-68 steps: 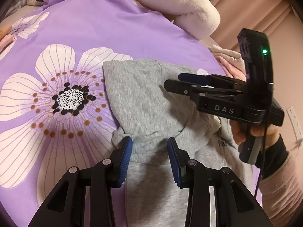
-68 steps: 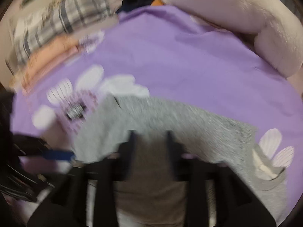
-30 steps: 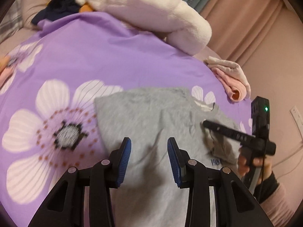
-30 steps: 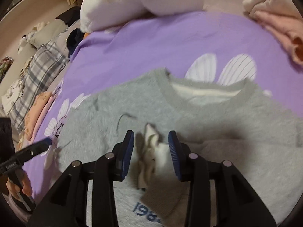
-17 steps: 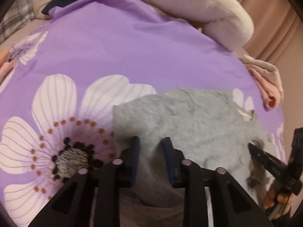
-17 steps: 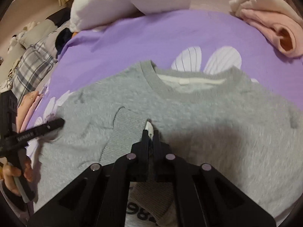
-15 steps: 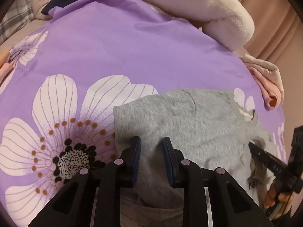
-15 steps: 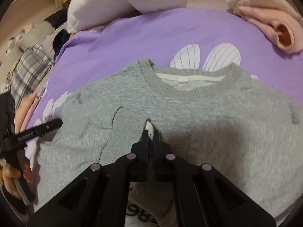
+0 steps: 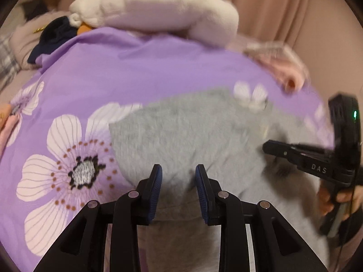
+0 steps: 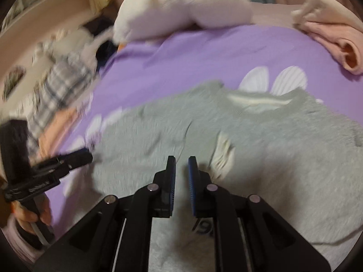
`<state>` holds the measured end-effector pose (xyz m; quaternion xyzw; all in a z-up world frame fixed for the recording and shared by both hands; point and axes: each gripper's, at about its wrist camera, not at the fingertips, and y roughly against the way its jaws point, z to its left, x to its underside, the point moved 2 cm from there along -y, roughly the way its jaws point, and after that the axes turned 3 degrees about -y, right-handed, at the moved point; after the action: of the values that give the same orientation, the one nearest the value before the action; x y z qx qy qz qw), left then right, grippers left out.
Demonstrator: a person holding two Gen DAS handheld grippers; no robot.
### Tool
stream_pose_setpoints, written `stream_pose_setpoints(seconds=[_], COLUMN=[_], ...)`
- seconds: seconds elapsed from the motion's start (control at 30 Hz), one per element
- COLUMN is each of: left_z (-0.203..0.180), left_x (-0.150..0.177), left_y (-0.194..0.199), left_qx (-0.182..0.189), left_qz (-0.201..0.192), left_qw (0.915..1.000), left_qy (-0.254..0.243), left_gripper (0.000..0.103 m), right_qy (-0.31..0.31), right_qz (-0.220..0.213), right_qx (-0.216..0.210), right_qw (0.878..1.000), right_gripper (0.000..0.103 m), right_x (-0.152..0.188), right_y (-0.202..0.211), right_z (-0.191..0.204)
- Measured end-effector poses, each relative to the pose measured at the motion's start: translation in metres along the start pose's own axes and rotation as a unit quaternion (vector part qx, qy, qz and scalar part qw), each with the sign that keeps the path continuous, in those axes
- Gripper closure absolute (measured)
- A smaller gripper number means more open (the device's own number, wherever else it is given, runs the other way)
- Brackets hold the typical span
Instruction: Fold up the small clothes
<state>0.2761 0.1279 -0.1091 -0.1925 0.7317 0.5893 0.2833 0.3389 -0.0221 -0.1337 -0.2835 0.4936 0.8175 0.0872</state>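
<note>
A small grey sweatshirt lies on the purple flowered bedsheet, one sleeve folded over its body. In the right wrist view the sweatshirt shows its neckline at the far side and a pale sleeve cuff lying on the chest. My left gripper is open and empty above the sweatshirt's left part. My right gripper is slightly open and empty, just left of the cuff; it also shows in the left wrist view at the right. The left gripper shows in the right wrist view at the sweatshirt's left edge.
A white fluffy blanket lies at the bed's far edge. A folded pink garment sits at the far right. Plaid and peach clothes are piled at the left, with a dark garment behind.
My right gripper has opened and let go of the sleeve cuff, which now lies on the sweatshirt. My left gripper has opened wider and pulled back. Both views are motion-blurred.
</note>
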Motion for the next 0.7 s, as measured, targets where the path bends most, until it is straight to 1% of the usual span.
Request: stream_pose_setpoints(seconds=[0.03,0.07,0.13,0.2,0.23,0.27,0.3,0.33,0.37,0.4,0.47,0.5,0.53,0.57,0.6,0.67,0.7], left_z=[0.0,0.002,0.0,0.001,0.002,0.004,0.005,0.008,0.01,0.016,0.02,0.025,0.026,0.025,0.024,0.018,0.013], left_x=[0.005,0.009,0.009,0.006,0.006,0.007,0.009,0.013,0.017,0.028,0.044,0.058,0.069,0.073,0.087,0.103,0.116], left_y=[-0.012,-0.022,-0.02,-0.008,0.002,0.012,0.024,0.036,0.046,0.061,0.075,0.087,0.095,0.099,0.107,0.116,0.12], left_qx=[-0.007,-0.012,-0.015,-0.011,-0.001,0.006,0.013,0.016,0.017,0.021,0.03,0.037,0.039,0.042,0.053,0.074,0.095], left_qz=[0.028,0.043,0.036,0.032,0.025,0.018,0.009,0.003,0.0,-0.007,-0.011,-0.009,-0.008,-0.007,-0.003,0.002,0.009], left_qw=[0.9996,0.999,0.9992,0.9993,0.9993,0.9993,0.9992,0.9989,0.9986,0.9978,0.9963,0.9948,0.9937,0.9929,0.9913,0.9881,0.9845], left_qy=[0.001,0.001,0.001,0.015,0.026,0.033,0.038,0.043,0.049,0.062,0.08,0.094,0.105,0.111,0.12,0.135,0.147], left_gripper=[0.075,0.075,0.075,0.075,0.075,0.073,0.067,0.054,0.047,0.04,0.04,0.04,0.04,0.04,0.04,0.04,0.04], right_qy=[0.005,0.006,-0.016,-0.029,-0.029,-0.03,-0.033,-0.036,-0.036,-0.033,-0.033,-0.04,-0.057,-0.069,-0.084,-0.101,-0.108], right_qz=[0.013,0.006,0.003,-0.008,-0.018,-0.029,-0.035,-0.043,-0.048,-0.05,-0.061,-0.065,-0.07,-0.074,-0.08,-0.087,-0.091], right_qx=[0.021,0.023,0.019,0.004,0.0,-0.005,-0.008,-0.009,-0.003,0.013,0.035,0.036,0.035,0.037,0.04,0.051,0.062], right_qw=[1.0,1.0,1.0,1.0,0.999,0.999,0.999,0.998,0.998,0.998,0.997,0.996,0.995,0.994,0.992,0.99,0.988], right_gripper=[0.091,0.092,0.09,0.079,0.077,0.073,0.068,0.065,0.057,0.049,0.047,0.047,0.047,0.047,0.046,0.046,0.044], right_x=[0.004,0.007,0.006,0.008,0.011,0.016,0.022,0.033,0.043,0.055,0.08,0.09,0.106,0.116,0.132,0.158,0.172], right_y=[-0.011,-0.012,-0.003,0.016,0.028,0.045,0.058,0.078,0.091,0.106,0.136,0.147,0.165,0.173,0.187,0.206,0.216], right_z=[-0.001,-0.002,-0.004,-0.004,-0.003,-0.004,-0.006,-0.01,-0.015,-0.021,-0.032,-0.038,-0.048,-0.055,-0.066,-0.081,-0.087])
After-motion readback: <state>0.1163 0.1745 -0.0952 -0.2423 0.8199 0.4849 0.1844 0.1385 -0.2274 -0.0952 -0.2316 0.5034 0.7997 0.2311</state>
